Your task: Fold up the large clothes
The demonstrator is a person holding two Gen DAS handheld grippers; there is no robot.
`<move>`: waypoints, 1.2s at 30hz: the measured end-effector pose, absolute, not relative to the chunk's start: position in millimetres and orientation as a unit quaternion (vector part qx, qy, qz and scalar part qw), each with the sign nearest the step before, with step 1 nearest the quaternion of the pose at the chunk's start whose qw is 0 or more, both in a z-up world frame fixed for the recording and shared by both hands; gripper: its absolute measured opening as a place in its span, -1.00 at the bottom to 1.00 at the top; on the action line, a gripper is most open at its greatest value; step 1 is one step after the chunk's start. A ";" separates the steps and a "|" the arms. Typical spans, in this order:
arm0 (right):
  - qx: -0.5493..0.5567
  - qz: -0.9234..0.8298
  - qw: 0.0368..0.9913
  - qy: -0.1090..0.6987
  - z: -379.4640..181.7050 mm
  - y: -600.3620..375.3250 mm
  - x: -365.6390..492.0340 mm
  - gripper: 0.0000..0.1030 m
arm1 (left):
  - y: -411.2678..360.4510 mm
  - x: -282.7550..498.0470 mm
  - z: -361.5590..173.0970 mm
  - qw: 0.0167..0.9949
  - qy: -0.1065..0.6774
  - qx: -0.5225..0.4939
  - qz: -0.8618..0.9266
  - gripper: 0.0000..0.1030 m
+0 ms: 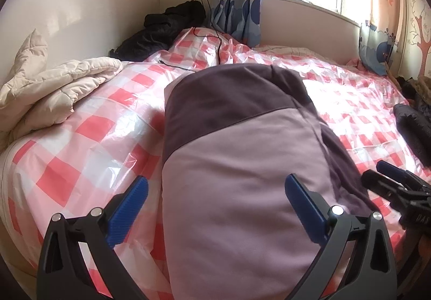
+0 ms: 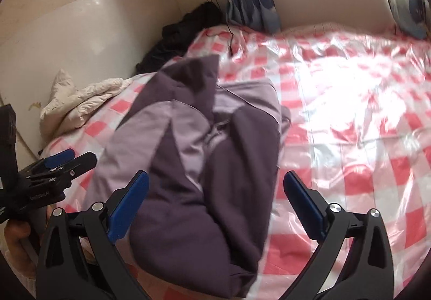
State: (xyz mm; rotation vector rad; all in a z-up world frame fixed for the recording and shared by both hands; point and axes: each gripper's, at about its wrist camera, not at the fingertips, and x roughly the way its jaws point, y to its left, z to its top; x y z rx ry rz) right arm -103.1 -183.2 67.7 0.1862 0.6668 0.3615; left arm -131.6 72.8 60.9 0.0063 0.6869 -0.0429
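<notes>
Both sets of jaws are wide open right now, nothing pinched in either. My left gripper [image 1: 215, 208] hangs over the near end of the garment [image 1: 242, 165], blue pads spread either side of its pale lilac panel. My right gripper [image 2: 215, 205] sits over the darker purple side of it, one pad over the fabric, the other out over the sheet [image 2: 350, 111].

The garment is a two-tone purple thing, lying lengthwise down the middle of the bed, already folded in on itself into a long bundle. From the right wrist view it looks rumpled, with a dark flap sticking up at the far end.

Around it: a cream quilt [image 1: 48, 90] bunched up on the left, a black jacket [image 1: 167, 28] in the far corner, and a cable [image 1: 215, 44] trailing down from the wall socket onto the sheet.
</notes>
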 end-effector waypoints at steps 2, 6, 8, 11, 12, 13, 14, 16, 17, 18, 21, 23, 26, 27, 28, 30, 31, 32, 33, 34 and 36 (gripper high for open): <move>0.086 0.178 0.925 0.325 69.5 -169.1 -106.7 0.88 | 71.7 -133.2 62.6 0.942 0.336 0.004 -0.021 0.89; 0.048 0.165 0.928 0.332 69.5 -142.4 -119.2 0.88 | 69.0 -131.0 61.1 0.935 0.355 0.001 -0.024 0.89; 0.017 0.148 0.931 0.333 66.6 -133.4 -124.8 0.88 | 69.0 -128.3 59.1 0.929 0.368 -0.006 -0.023 0.88; 0.001 0.124 0.929 0.348 60.1 -127.7 -120.6 0.88 | 70.5 -126.0 57.3 0.923 0.385 -0.013 -0.012 0.88; 0.002 0.118 0.927 0.356 57.9 -127.7 -118.7 0.88 | 70.5 -126.2 56.6 0.921 0.389 -0.015 -0.011 0.88; 0.003 0.115 0.925 0.362 56.1 -128.6 -117.1 0.88 | 71.7 -125.6 55.6 0.918 0.396 -0.020 -0.009 0.88; 0.004 0.111 0.924 0.367 55.0 -130.1 -116.5 0.88 | 72.4 -125.6 55.4 0.916 0.400 -0.024 -0.008 0.88; -0.003 0.101 0.924 0.369 54.5 -131.6 -117.5 0.88 | 73.5 -126.1 55.7 0.914 0.404 -0.028 -0.006 0.88; -0.007 0.097 0.924 0.370 54.8 -132.5 -118.7 0.88 | 73.8 -126.2 55.7 0.914 0.405 -0.028 -0.005 0.88; -0.010 0.094 0.924 0.371 55.0 -133.0 -119.3 0.88 | 73.9 -126.1 55.9 0.913 0.406 -0.027 -0.001 0.88; -0.006 0.093 0.923 0.372 57.8 -134.8 -121.0 0.88 | 72.3 -126.4 55.8 0.912 0.410 -0.023 0.004 0.88; 0.002 0.093 0.924 0.372 62.5 -134.5 -122.2 0.88 | 71.1 -125.7 55.1 0.911 0.413 -0.021 0.008 0.88; 0.010 0.097 0.927 0.362 67.1 -135.1 -125.9 0.88 | 69.7 -125.2 53.9 0.909 0.416 -0.018 0.012 0.88; 0.008 0.092 0.927 0.363 67.1 -134.8 -126.0 0.88 | 68.9 -124.7 53.4 0.908 0.418 -0.017 0.012 0.88; 0.003 0.087 0.927 0.365 66.4 -134.1 -125.9 0.88 | 68.4 -124.4 53.2 0.908 0.420 -0.015 0.012 0.88; -0.004 0.076 0.926 0.370 63.8 -133.6 -124.9 0.88 | 65.9 -123.9 51.8 0.905 0.425 -0.010 0.011 0.88; -0.005 0.074 0.925 0.373 62.8 -134.2 -124.6 0.88 | 65.7 -122.6 51.3 0.904 0.427 -0.007 0.010 0.88; -0.004 0.070 0.924 0.376 61.9 -135.8 -124.0 0.88 | 65.1 -122.3 50.9 0.903 0.429 -0.005 0.010 0.88; -0.002 0.067 0.924 0.377 61.7 -137.9 -123.7 0.88 | 64.6 -122.2 50.8 0.903 0.430 -0.004 0.010 0.88; 0.001 0.066 0.924 0.377 62.1 -139.7 -123.6 0.88 | 64.2 -122.3 51.1 0.903 0.430 -0.004 0.009 0.88; 0.010 0.066 0.924 0.376 63.4 -143.8 -124.0 0.88 | 63.7 -122.4 51.0 0.902 0.431 -0.005 0.009 0.88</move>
